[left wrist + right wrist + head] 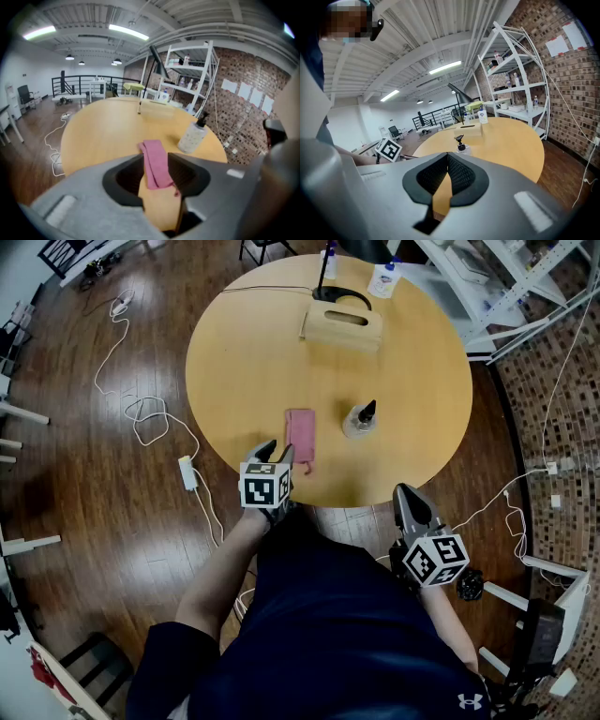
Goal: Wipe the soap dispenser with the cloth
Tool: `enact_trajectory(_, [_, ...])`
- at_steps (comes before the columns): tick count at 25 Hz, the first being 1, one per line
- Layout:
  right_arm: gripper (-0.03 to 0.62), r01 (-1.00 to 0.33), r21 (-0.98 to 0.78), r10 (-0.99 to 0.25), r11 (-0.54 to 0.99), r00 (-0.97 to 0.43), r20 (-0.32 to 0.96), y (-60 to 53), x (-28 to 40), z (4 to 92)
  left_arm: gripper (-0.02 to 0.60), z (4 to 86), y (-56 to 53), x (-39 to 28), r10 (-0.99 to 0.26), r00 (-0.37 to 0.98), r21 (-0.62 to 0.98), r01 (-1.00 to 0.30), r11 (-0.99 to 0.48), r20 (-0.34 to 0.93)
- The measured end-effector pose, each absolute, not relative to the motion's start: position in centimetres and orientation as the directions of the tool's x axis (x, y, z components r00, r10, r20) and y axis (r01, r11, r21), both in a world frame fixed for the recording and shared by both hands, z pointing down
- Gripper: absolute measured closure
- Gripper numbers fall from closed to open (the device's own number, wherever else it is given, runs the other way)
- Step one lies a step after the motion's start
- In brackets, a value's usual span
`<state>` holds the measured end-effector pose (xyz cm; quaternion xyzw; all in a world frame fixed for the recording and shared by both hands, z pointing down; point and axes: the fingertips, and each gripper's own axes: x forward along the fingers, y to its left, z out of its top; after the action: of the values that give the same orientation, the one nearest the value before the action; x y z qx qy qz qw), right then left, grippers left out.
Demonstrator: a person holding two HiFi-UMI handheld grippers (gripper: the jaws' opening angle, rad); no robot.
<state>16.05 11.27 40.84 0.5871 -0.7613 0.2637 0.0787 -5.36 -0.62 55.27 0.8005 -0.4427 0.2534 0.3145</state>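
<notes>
I judge this to be the pick-up step: the cloth is not yet in hand and no wiping has begun.

Nearest me, the right claw [409, 497] hangs off the near edge of the worktop [246, 352], clenched with nothing between its jaws. It carries nothing and touches nothing.

Slightly further out, at the near edge left of centre, the left claw [278, 452] is released, with its jaws spread wide and tilted down. In the left gripper view the near end of the pink cloth [155, 161] shows in the gap, but the pads do not press on it. The cloth lies flat as a folded strip, running away from the near edge.

The next move, as I read it, calls for lowering the left claw a little further over that near end and closing on it, low enough to catch the fabric rather than skate over it.

The soap dispenser [360, 420] stands upright to the right of the cloth, near it but apart, with bare worktop all round it. That leaves open room to bring the cloth across from the left, and the right claw has a free path in from the near edge to steady the bottle.

Far side: a wooden box [341, 326] and a small bottle [384, 279] sit by the far edge, well apart from the work.
</notes>
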Motion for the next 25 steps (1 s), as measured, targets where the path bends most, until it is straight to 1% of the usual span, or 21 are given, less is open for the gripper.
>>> enact_trajectory(2, [0.583, -0.932, -0.32, -0.848, 0.17, -0.303, 0.435, 8.1, 15.6, 41.6, 0.385, 57.5, -3.5, -5.0, -0.489, 0.502, 0.324, -0.855, -0.405, 0.714])
enact_trajectory(5, [0.577, -0.943, -0.288, -0.832, 0.169, -0.293, 0.472, 4.2, 15.6, 43.5, 0.361, 60.5, -5.9, -3.6, -0.392, 0.559, 0.423, -0.821, -0.383, 0.73])
enact_trajectory(6, [0.528, -0.947, -0.271, -0.822, 0.171, -0.289, 0.491, 3.4, 15.8, 44.4, 0.359, 61.3, -6.0, -3.0, -0.365, 0.572, 0.448, -0.813, -0.371, 0.735])
enact_trajectory(7, [0.455, -0.949, -0.258, -0.809, 0.18, -0.292, 0.51, 2.7, 16.0, 45.4, 0.359, 62.0, -5.8, -2.5, -0.343, 0.575, 0.461, -0.811, -0.361, 0.742])
enact_trajectory(8, [0.395, -0.949, -0.246, -0.795, 0.197, -0.302, 0.527, 2.1, 16.1, 46.4, 0.36, 62.6, -5.6, -2.2, -0.326, 0.572, 0.465, -0.812, -0.353, 0.752])
enact_trajectory(9, [0.351, -0.947, -0.235, -0.778, 0.22, -0.316, 0.543, 1.4, 16.0, 47.6, 0.377, 63.0, -5.5, -2.0, -0.313, 0.566, 0.464, -0.816, -0.346, 0.762])
enact_trajectory(11, [0.31, -0.937, -0.214, -0.743, 0.276, -0.349, 0.571, -0.4, 15.5, 49.7, 0.486, 63.3, -5.5, -2.1, -0.308, 0.553, 0.46, -0.826, -0.325, 0.774])
enact_trajectory(12, [0.301, -0.929, -0.207, -0.728, 0.305, -0.368, 0.579, -1.2, 15.1, 50.5, 0.502, 62.8, -5.5, -2.2, -0.32, 0.549, 0.46, -0.83, -0.315, 0.772])
enact_trajectory(14, [0.295, -0.91, -0.196, -0.707, 0.364, -0.407, 0.578, -2.8, 14.4, 51.5, 0.511, 59.8, -5.3, -2.1, -0.37, 0.549, 0.442, -0.831, -0.336, 0.75])
enact_trajectory(16, [0.275, -0.888, -0.184, -0.691, 0.422, -0.446, 0.568, -4.1, 13.6, 52.5, 0.511, 55.1, -5.1, -0.9, -0.418, 0.583, 0.403, -0.8, -0.444, 0.697])
enact_trajectory(17, [0.259, -0.876, -0.175, -0.68, 0.45, -0.463, 0.568, -4.6, 13.1, 53.1, 0.512, 52.4, -5.1, 0.2, -0.433, 0.612, 0.376, -0.771, -0.515, 0.662])
enact_trajectory(18, [0.227, -0.862, -0.157, -0.667, 0.481, -0.477, 0.573, -5.1, 12.7, 53.8, 0.511, 49.9, -5.1, 1.2, -0.444, 0.638, 0.336, -0.738, -0.585, 0.629])
enact_trajectory(19, [0.203, -0.847, -0.129, -0.653, 0.516, -0.486, 0.581, -5.4, 12.1, 54.5, 0.512, 47.6, -5.2, 2.2, -0.453, 0.655, 0.278, -0.706, -0.651, 0.604])
enact_trajectory(20, [0.195, -0.828, -0.094, -0.639, 0.552, -0.493, 0.59, -5.7, 11.5, 55.0, 0.511, 45.7, -5.4, 3.1, -0.465, 0.662, 0.196, -0.674, -0.712, 0.588])
enact_trajectory(22, [0.191, -0.794, -0.018, -0.624, 0.607, -0.491, 0.607, -6.2, 10.5, 55.4, 0.511, 43.0, -5.6, 4.8, -0.488, 0.654, -0.024, -0.584, -0.811, 0.577])
enact_trajectory(23, [0.191, -0.78, 0.021, -0.621, 0.626, -0.481, 0.619, -6.4, 10.4, 55.5, 0.511, 42.3, -5.6, 6.0, -0.491, 0.647, -0.144, -0.513, -0.846, 0.584])
enact_trajectory(25, [0.202, -0.754, 0.075, -0.611, 0.653, -0.466, 0.64, -6.9, 10.4, 55.7, 0.512, 42.2, -4.9, 8.4, -0.483, 0.624, -0.361, -0.322, -0.875, 0.614])
